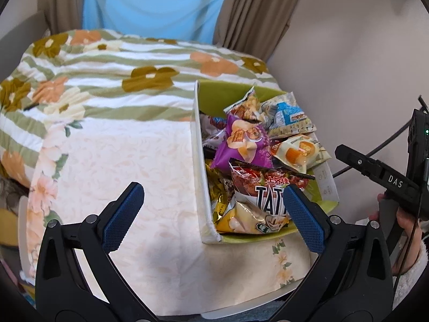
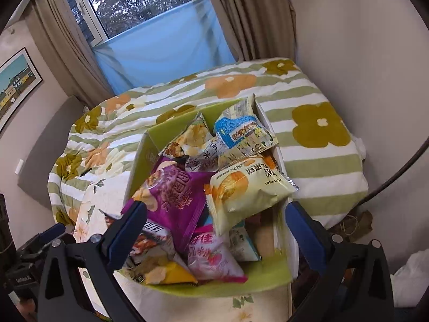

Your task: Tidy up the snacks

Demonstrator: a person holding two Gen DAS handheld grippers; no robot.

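Both grippers stand wide apart at the jaws with nothing pinched between the blue pads. Left gripper hangs over the pale floral sheet of the bed, its right pad in front of the near left part of the snack box without pressing on any packet. Right gripper hovers directly above the box, its pads spread to either side of the heap of packets and clear of them.

Inside the green-lined box, which sits on the bed near its right edge, the snacks lie piled loosely. A purple packet lies near the middle, and a cream packet with an orange picture leans on it toward the box's right wall. A blue-and-white packet rests at the far end. A red-and-black chip bag and a yellow packet fill the near end, beside a pink packet.

A striped flowered quilt covers the far half of the bed, below the curtained window.
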